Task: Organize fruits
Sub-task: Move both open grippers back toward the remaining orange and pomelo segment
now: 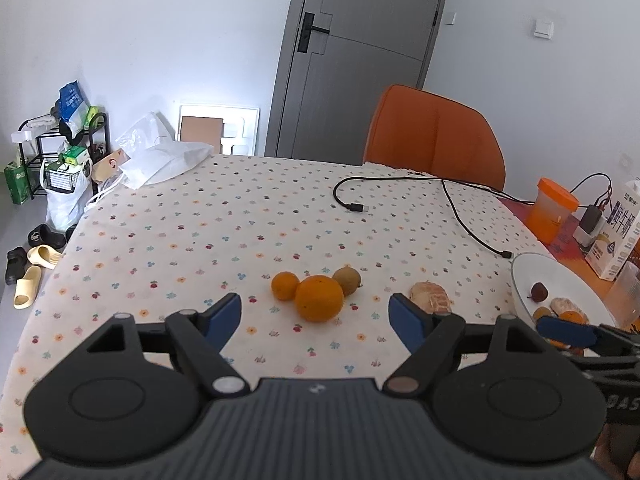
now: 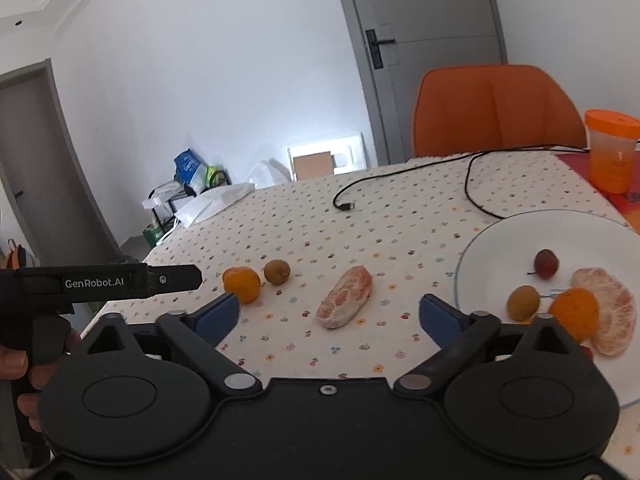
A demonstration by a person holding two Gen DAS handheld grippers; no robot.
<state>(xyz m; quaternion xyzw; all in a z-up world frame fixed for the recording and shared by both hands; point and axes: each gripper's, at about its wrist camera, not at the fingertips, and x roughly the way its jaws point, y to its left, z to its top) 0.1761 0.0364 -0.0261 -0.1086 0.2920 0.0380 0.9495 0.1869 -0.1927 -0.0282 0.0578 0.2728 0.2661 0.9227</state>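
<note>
A: Nearest the left camera, the left gripper [image 1: 315, 312] has its blue fingers [image 1: 224, 312] spread, with nothing between them but the flowered cloth on the counter [image 1: 200, 232].

B: And just past those fingers?

A: A large orange [image 1: 319, 298], touching a smaller orange [image 1: 285, 286] on its left, with a kiwi [image 1: 347, 280] just behind on the right. A peeled citrus piece [image 1: 430, 298] lies to the right, partly behind the right-hand finger.

B: What about the other hand?

A: The right gripper [image 2: 330, 316] also has its fingers [image 2: 219, 316] spread apart and pinches nothing. The peeled piece [image 2: 345, 297] lies on the cloth just ahead of them, roughly in line with the gap and untouched.

B: Where is the plate?

A: The white plate [image 2: 500, 248] sits to the right of that piece, near the counter's edge. On it are a second kiwi [image 2: 523, 302], an orange [image 2: 574, 312], peeled segments [image 2: 612, 312] and a small dark red fruit [image 2: 546, 263].

B: Further back?

A: A black cable [image 1: 400, 180] curls across the cloth, an orange-lidded cup [image 2: 610, 152] stands on the far right, an orange chair [image 1: 434, 136] sits behind the counter, and a grey door [image 1: 360, 56] closes off the wall.
</note>
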